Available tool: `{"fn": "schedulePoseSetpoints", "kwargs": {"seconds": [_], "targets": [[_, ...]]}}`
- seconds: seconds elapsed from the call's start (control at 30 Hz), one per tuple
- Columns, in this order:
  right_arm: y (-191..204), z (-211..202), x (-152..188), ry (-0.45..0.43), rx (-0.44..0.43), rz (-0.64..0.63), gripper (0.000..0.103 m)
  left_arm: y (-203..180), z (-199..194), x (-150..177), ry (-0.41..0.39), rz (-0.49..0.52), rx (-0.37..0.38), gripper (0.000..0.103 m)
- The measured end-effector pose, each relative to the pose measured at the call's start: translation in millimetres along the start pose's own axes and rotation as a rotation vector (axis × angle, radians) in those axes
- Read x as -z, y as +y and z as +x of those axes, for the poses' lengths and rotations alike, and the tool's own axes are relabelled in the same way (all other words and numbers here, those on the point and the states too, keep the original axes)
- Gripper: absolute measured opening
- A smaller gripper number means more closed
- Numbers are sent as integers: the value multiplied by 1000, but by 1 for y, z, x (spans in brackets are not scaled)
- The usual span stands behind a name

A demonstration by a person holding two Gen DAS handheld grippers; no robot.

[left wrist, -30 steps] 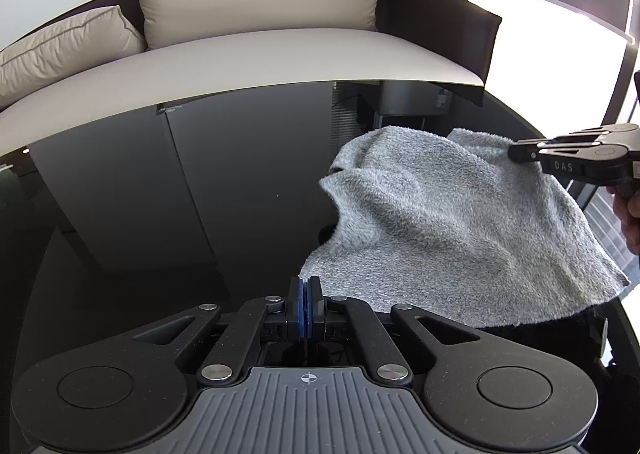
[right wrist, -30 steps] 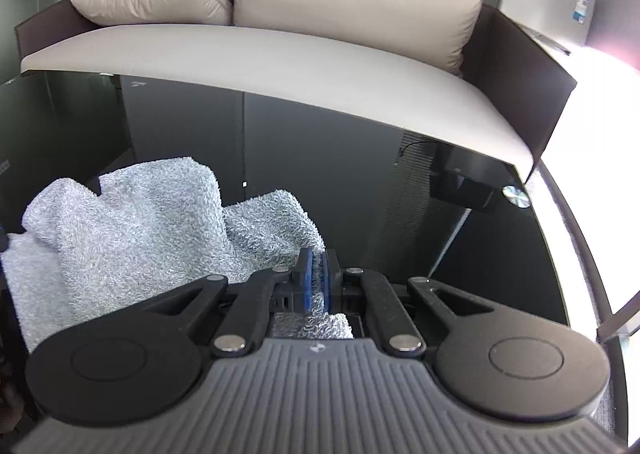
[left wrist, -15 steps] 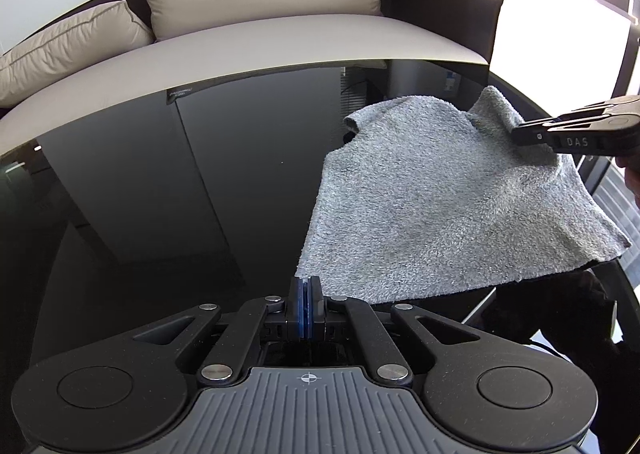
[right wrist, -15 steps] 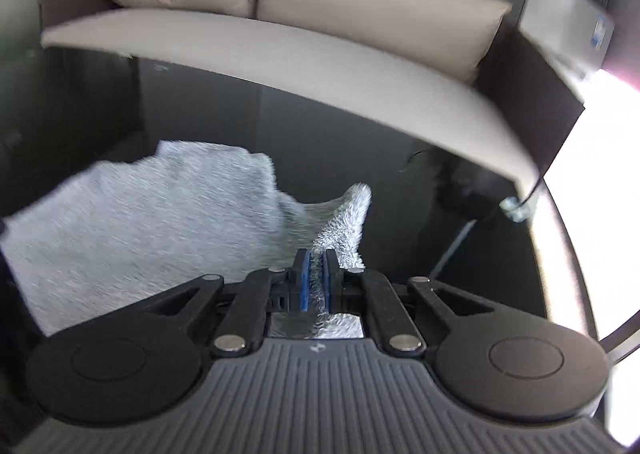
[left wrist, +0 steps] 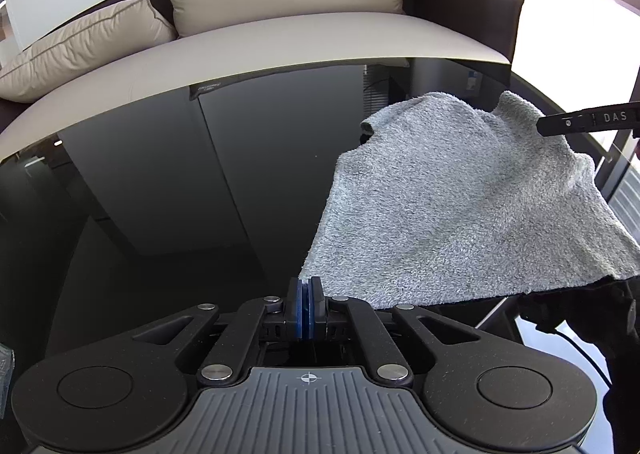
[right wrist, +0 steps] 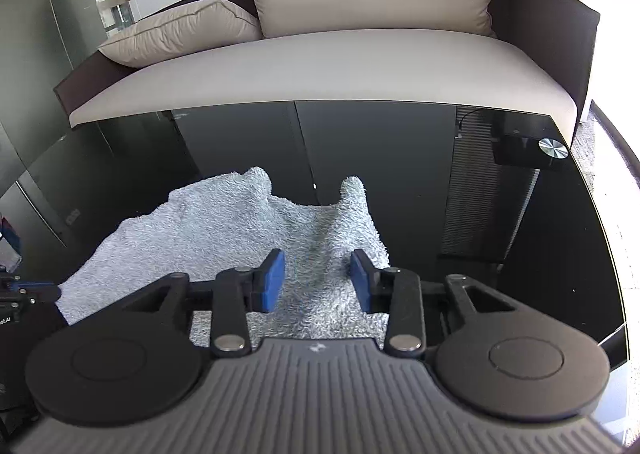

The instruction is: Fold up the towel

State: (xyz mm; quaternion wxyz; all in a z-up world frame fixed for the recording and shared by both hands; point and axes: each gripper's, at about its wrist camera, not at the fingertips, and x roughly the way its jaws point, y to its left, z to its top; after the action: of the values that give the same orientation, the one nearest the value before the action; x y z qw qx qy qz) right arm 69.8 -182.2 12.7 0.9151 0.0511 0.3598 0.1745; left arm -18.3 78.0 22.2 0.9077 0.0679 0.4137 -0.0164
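Note:
A grey terry towel (left wrist: 460,210) lies spread on the black glass table (left wrist: 160,194), its near edge hanging over the table's front. My left gripper (left wrist: 305,288) is shut, pinching the towel's near left corner. My right gripper (right wrist: 316,278) is open, its blue pads (right wrist: 269,282) apart just above the towel (right wrist: 224,230), holding nothing. In the left wrist view the right gripper's finger (left wrist: 588,121) shows over the towel's far right corner. Two far corners of the towel stick up slightly.
A beige sofa (right wrist: 320,66) with cushions stands behind the table. A round metal disc (right wrist: 553,147) sits at the table's far right corner. The table's curved edge (right wrist: 612,254) runs along the right.
The towel went from bunched and lifted to spread flat on the table. My right gripper opened and let go of its corner. My left gripper stayed shut on its corner.

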Motion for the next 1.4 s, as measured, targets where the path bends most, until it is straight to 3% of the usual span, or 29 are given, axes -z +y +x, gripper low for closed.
{"fn": "schedulePoseSetpoints", "kwargs": {"seconds": [0.17, 0.33, 0.5, 0.57, 0.63, 0.83, 0.93, 1.13, 1.4], "targets": [[-23, -8, -5, -62, 78, 110, 46, 3, -4, -6, -39, -42, 41, 10], [-35, 1, -5, -55, 136, 151, 46, -12, 5, -18, -57, -25, 90, 11], [-29, 17, -4, -51, 162, 120, 45, -30, 21, -25, -70, 7, 122, 11], [-27, 23, -2, -43, 171, 94, 42, -36, 29, -24, -64, 14, 123, 12], [-23, 26, 0, -32, 177, 71, 32, -39, 33, -22, -62, 23, 115, 12], [-1, 32, 7, 12, 124, -45, 15, -39, 38, -17, -56, 38, 103, 12], [10, 29, 7, 6, 75, -90, 12, -38, 40, -16, -54, 34, 101, 12], [33, 19, 12, 35, -105, -206, 12, -38, 40, -16, -56, 42, 96, 12], [5, 11, 6, -13, -92, -20, 14, -38, 44, -15, -56, 42, 98, 12]]}}
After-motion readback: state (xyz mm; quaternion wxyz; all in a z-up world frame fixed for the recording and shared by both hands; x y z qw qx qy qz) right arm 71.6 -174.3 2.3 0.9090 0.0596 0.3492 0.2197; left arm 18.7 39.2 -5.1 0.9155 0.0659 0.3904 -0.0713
